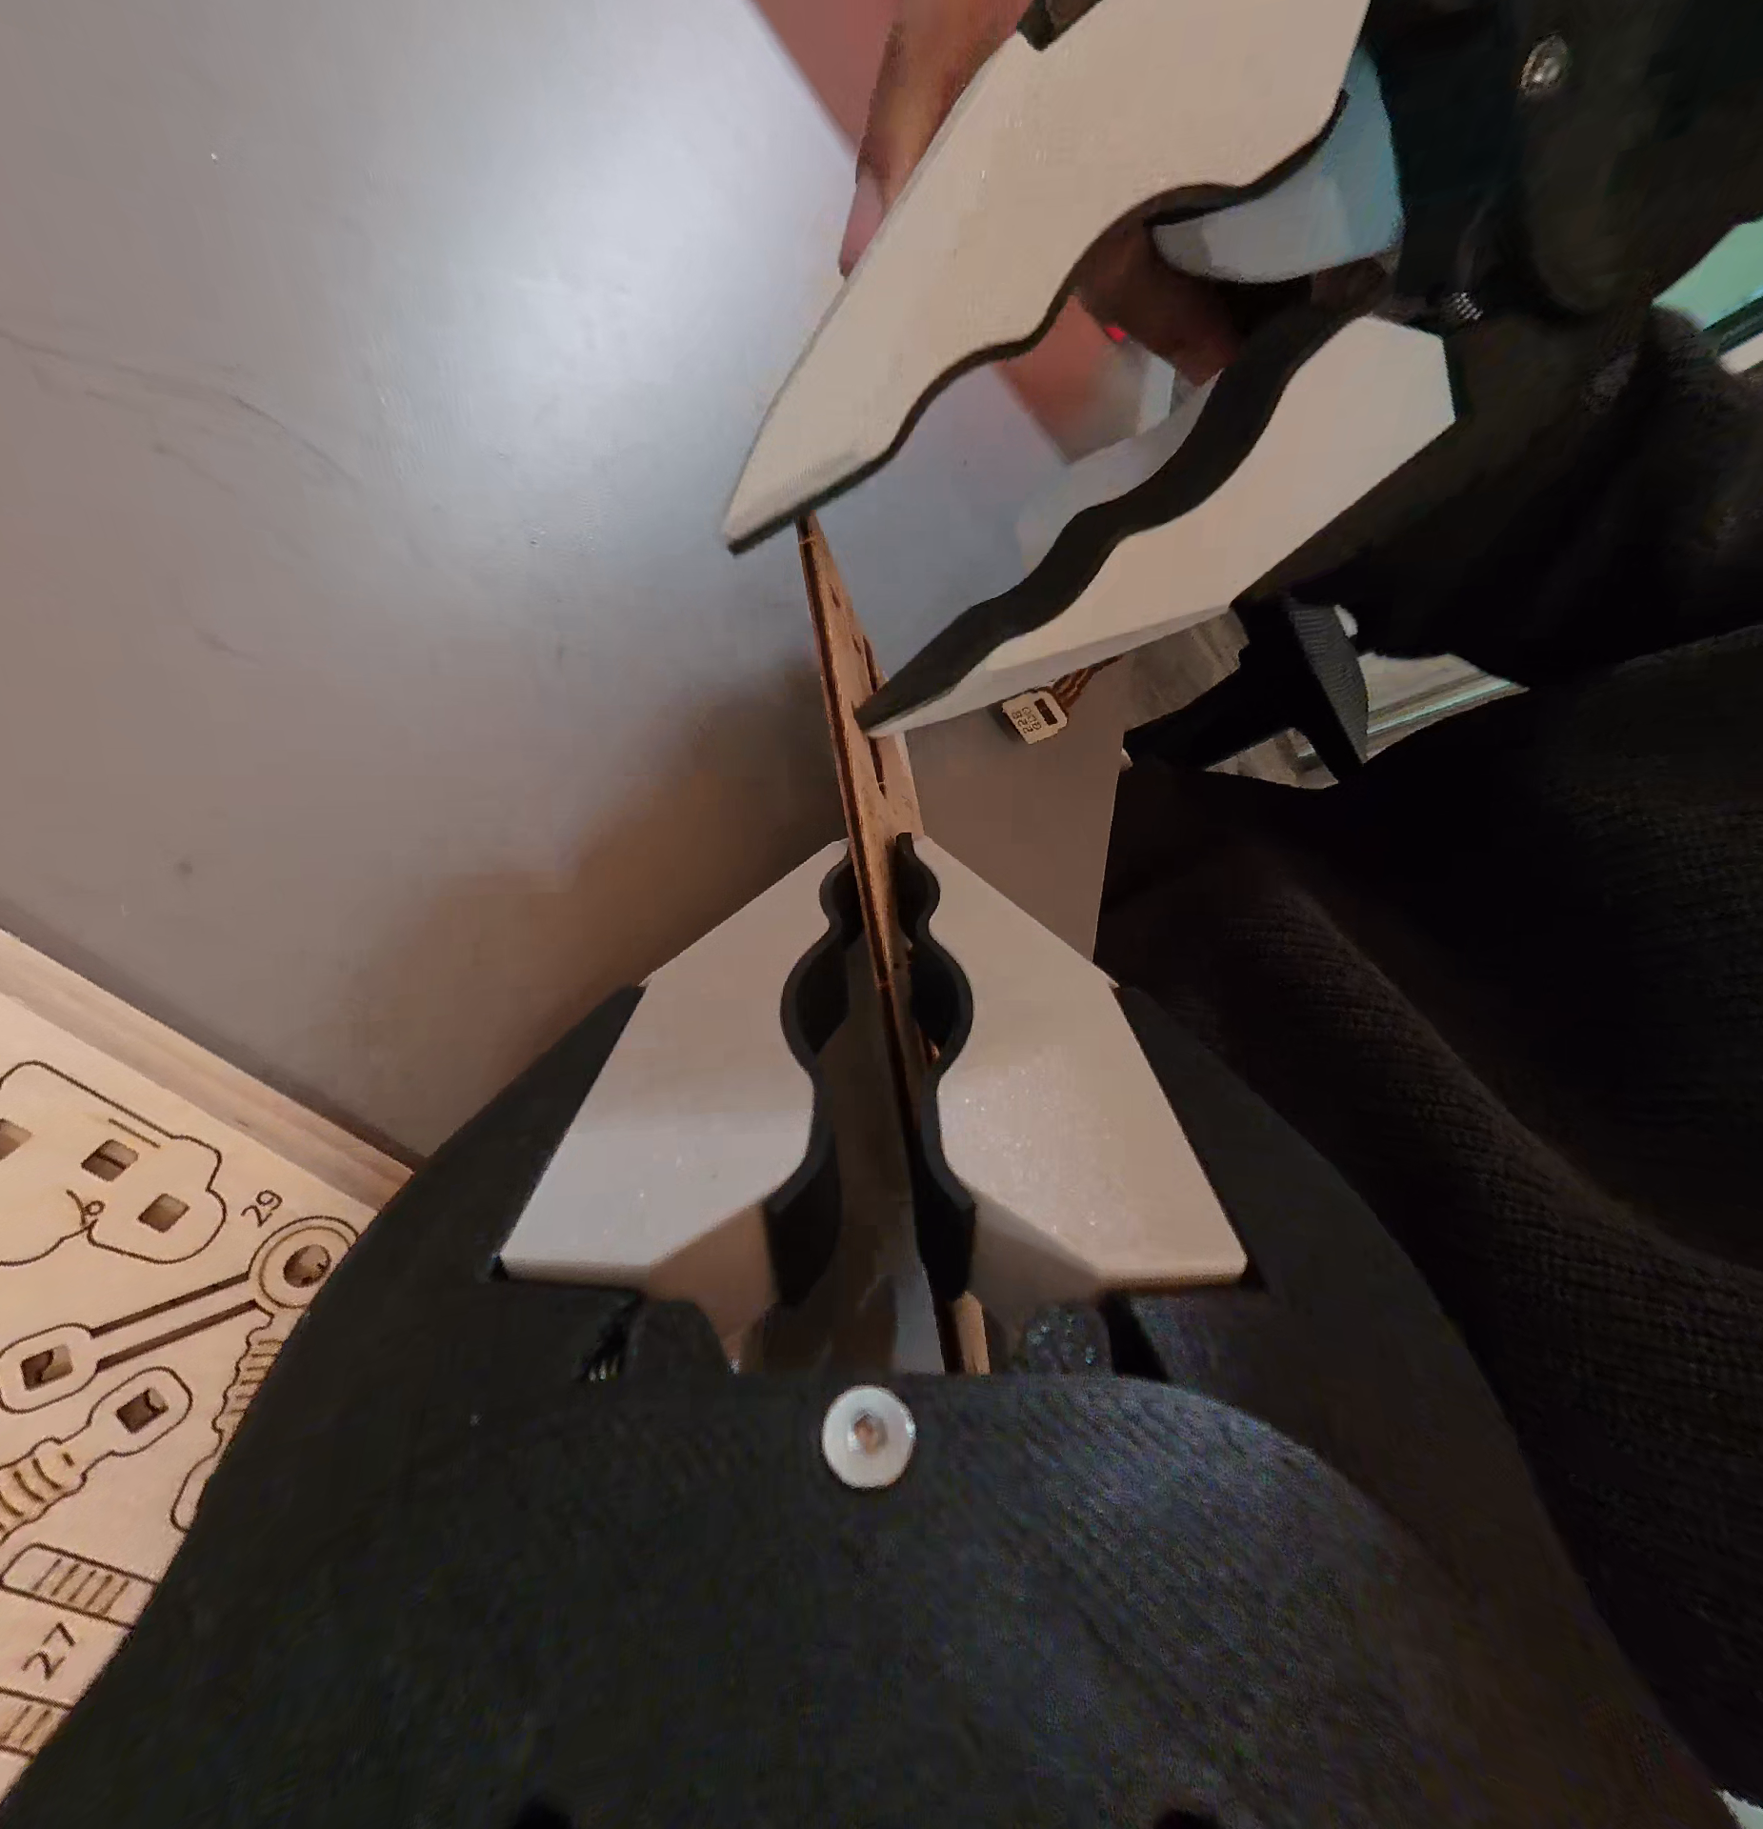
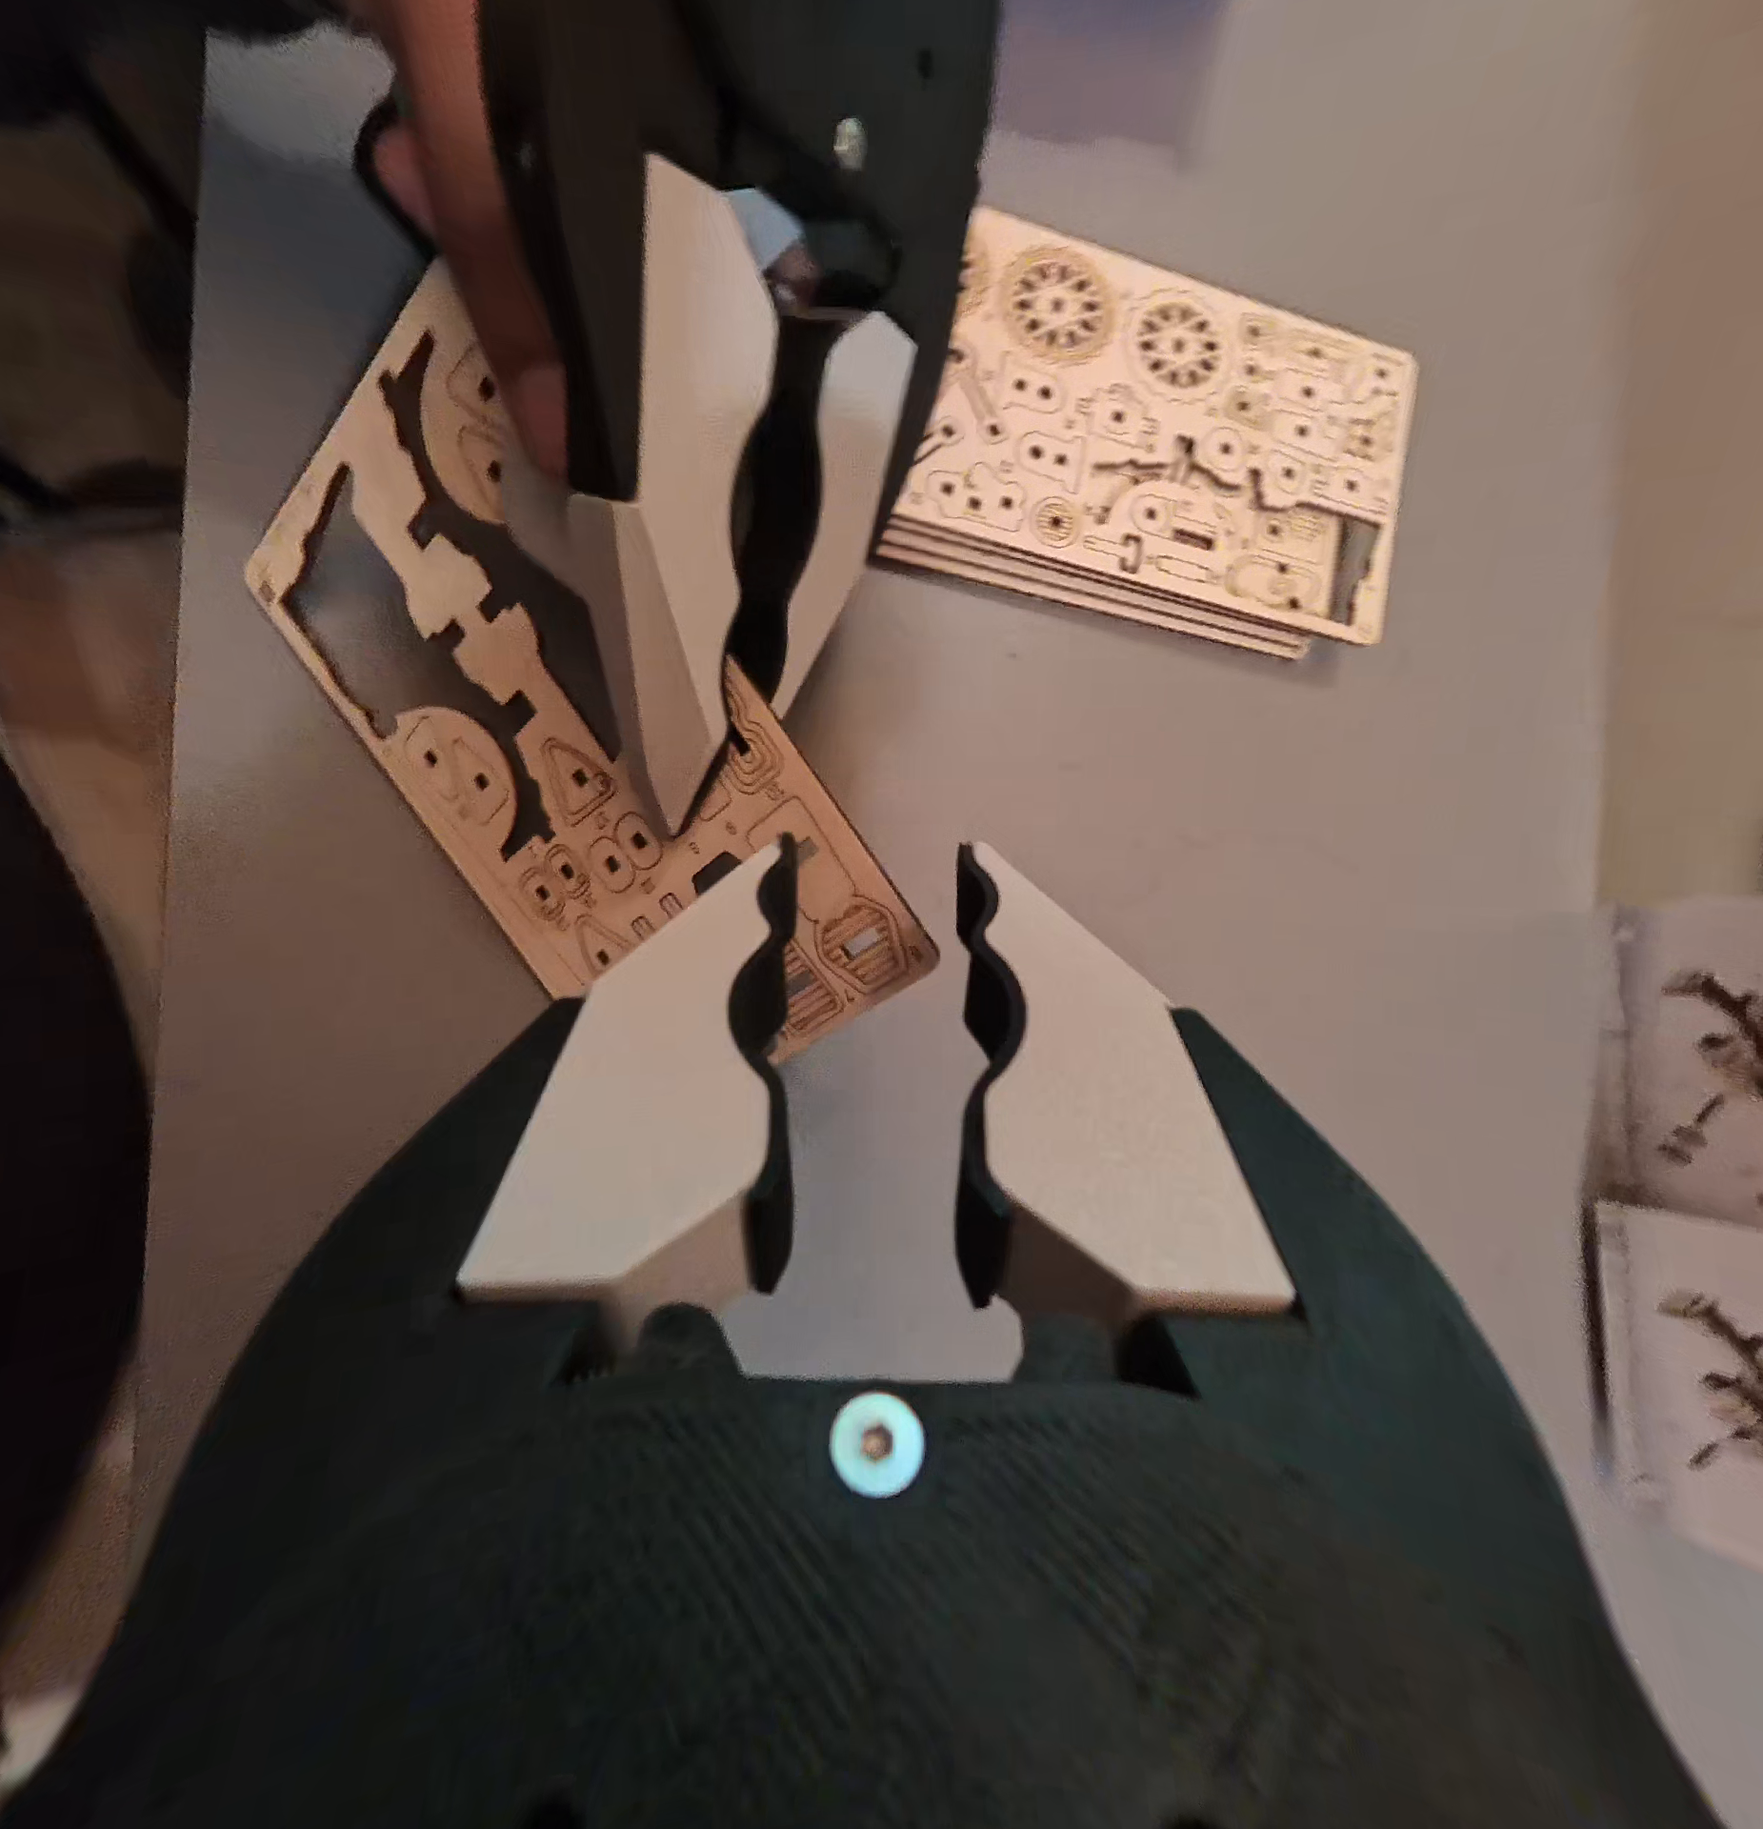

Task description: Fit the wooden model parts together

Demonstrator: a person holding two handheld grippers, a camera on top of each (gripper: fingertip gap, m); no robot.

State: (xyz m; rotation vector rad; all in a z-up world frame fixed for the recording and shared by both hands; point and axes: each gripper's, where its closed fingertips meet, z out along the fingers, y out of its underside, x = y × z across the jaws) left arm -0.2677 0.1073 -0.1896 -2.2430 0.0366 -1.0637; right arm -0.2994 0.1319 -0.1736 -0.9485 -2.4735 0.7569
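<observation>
My left gripper (image 1: 875, 849) is shut on a thin wooden part sheet (image 1: 837, 633), seen edge-on between its pads and running away from the camera. My right gripper (image 1: 803, 628) comes in from the upper right, open, with one fingertip on each side of the sheet's far edge. In the right wrist view the right gripper (image 2: 872, 851) is open and empty. The sheet (image 2: 412, 643), with large cut-out holes, lies just ahead, its corner behind the left finger. The left gripper (image 2: 684, 807) reaches down from the top onto the sheet.
A stack of uncut wooden part sheets (image 2: 1154, 445) lies on the grey table (image 2: 1204, 792) at the back right; it also shows at the lower left of the left wrist view (image 1: 115, 1336). Printed papers (image 2: 1698, 1188) lie at the right. A person's dark clothing (image 1: 1550, 1089) fills the right. The left gripper's tips are roughly 4 cm from the right gripper's.
</observation>
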